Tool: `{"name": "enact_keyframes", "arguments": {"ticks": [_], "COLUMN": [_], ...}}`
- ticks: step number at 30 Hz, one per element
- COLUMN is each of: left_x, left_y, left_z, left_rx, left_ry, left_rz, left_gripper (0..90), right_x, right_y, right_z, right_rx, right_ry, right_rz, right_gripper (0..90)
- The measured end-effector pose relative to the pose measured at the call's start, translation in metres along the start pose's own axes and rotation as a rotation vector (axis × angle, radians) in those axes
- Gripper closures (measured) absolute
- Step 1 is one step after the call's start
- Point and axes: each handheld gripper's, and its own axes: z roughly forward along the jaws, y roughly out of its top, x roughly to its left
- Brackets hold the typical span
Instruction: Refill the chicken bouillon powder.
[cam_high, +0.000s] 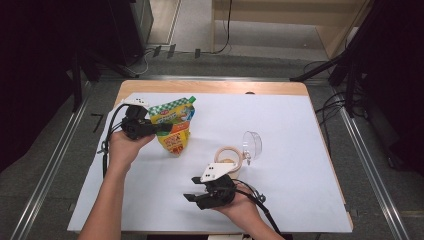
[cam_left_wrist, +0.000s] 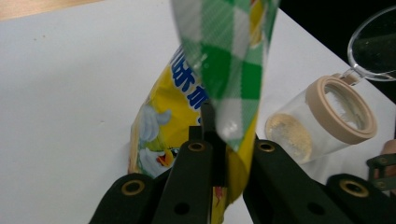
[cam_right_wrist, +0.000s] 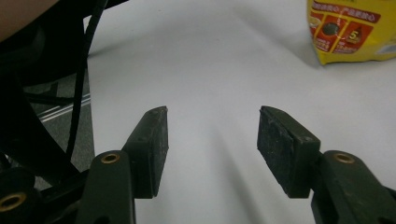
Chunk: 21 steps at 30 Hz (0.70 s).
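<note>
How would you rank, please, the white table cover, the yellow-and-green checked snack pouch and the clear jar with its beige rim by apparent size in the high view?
1. White table cover, by far the largest.
2. Yellow-and-green checked snack pouch.
3. Clear jar with beige rim, smallest; its open clear lid adds a little.

Pouch (cam_high: 175, 125): yellow body, green-and-white check band along the top, blue lettering and a white cartoon figure on the front; in the right tool view a red-brown panel with yellow print at its foot. Jar (cam_high: 227, 157): clear, tan-beige rim ring, pale yellowish powder inside. Jar lid (cam_high: 251, 145): clear, see-through. Sheet (cam_high: 280, 130) over the tabletop (cam_high: 210, 87): plain white; tabletop edge light wood. Left tool (cam_high: 162, 128): black with brass-coloured screws, white plate on top. Right tool (cam_high: 191, 188): black, dark matte pads, white three-cornered plate. Cables black. Floor (cam_high: 50, 150) grey.
</note>
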Motion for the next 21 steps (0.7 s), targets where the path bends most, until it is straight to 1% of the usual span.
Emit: {"name": "enact_keyframes", "arguments": {"ticks": [2,4,6,8,9,11,14,16,18,19,21], "left_x": [-0.003,-0.007,-0.012,-0.019,-0.023,-0.030,-0.040,-0.047,-0.054,-0.057,-0.063], "left_y": [0.002,0.003,0.005,0.006,0.006,0.006,0.008,0.009,0.009,0.010,0.011], "left_z": [-0.004,-0.009,-0.013,-0.018,-0.020,-0.025,-0.033,-0.038,-0.043,-0.045,-0.047], "left_rx": [0.015,0.023,0.027,0.024,0.021,0.016,0.016,0.025,0.029,0.025,0.031], "left_ry": [-0.001,-0.017,-0.030,-0.036,-0.037,-0.041,-0.060,-0.081,-0.102,-0.108,-0.111], "left_rz": [0.002,0.003,0.016,0.052,0.062,0.065,0.073,0.083,0.093,0.095,0.092], "left_gripper": [90.0,90.0,90.0,90.0,90.0,90.0,90.0,90.0,90.0,90.0,90.0], "right_x": [0.000,-0.002,-0.004,-0.005,-0.005,-0.005,-0.005,-0.006,-0.006,-0.006,-0.006], "right_y": [-0.003,-0.007,-0.011,-0.013,-0.014,-0.015,-0.017,-0.018,-0.018,-0.019,-0.019], "right_z": [0.000,-0.001,-0.001,0.000,0.001,0.003,0.006,0.008,0.010,0.011,0.013], "right_rx": [-0.007,-0.009,-0.010,-0.006,-0.004,-0.008,-0.007,-0.009,-0.010,-0.009,-0.014], "right_ry": [-0.005,-0.013,-0.021,-0.028,-0.031,-0.040,-0.059,-0.069,-0.079,-0.087,-0.088], "right_rz": [0.004,0.007,0.009,0.014,0.018,0.014,0.017,0.033,0.034,0.026,0.029], "right_gripper": [45.1,45.7,45.7,45.7,45.8,46.7,48.5,48.2,47.3,48.2,51.2]}}
